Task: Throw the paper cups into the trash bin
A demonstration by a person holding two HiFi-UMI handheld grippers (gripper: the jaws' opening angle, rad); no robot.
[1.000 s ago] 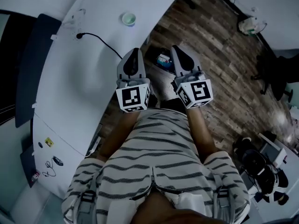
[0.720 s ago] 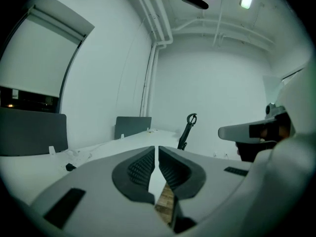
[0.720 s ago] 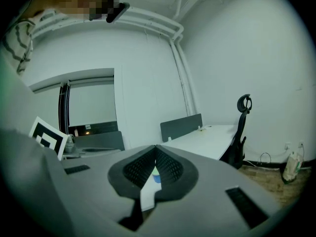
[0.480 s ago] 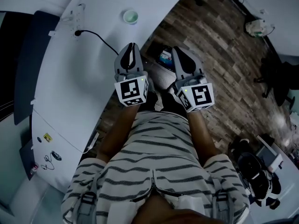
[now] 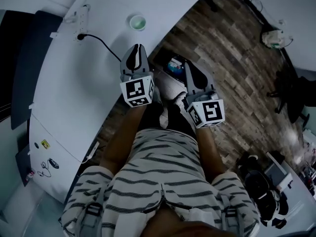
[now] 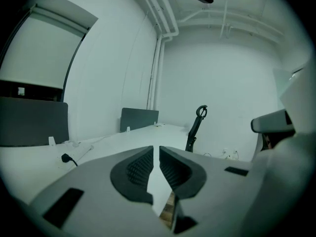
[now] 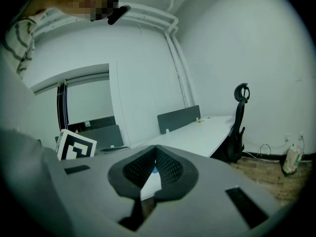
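A paper cup [image 5: 138, 21] with a greenish inside stands on the white desk [image 5: 74, 93], far from both grippers. Below the desk's curved edge a dark trash bin [image 5: 172, 65] with some coloured litter in it stands on the wooden floor between the two grippers. My left gripper [image 5: 137, 48] hangs over the desk edge, pointing toward the cup, shut and holding nothing; in its own view the left gripper [image 6: 156, 149] shows only a sliver between the pads. My right gripper [image 5: 190, 68] is over the floor beside the bin, and in its own view the right gripper [image 7: 155, 149] is shut and holds nothing.
A black cable [image 5: 101, 42] runs from a power strip [image 5: 79, 19] across the desk toward the left gripper. A dark divider panel [image 5: 29, 68] lines the desk's far side. An office chair [image 6: 196, 127] stands at the desk's end, and a white bag [image 5: 273, 37] and dark chairs [image 5: 291, 83] are on the floor at right.
Both grippers have sunk lower. The left one has edged further out toward the desk and cup; the right one has slid back toward my body in the picture. Both stayed shut.
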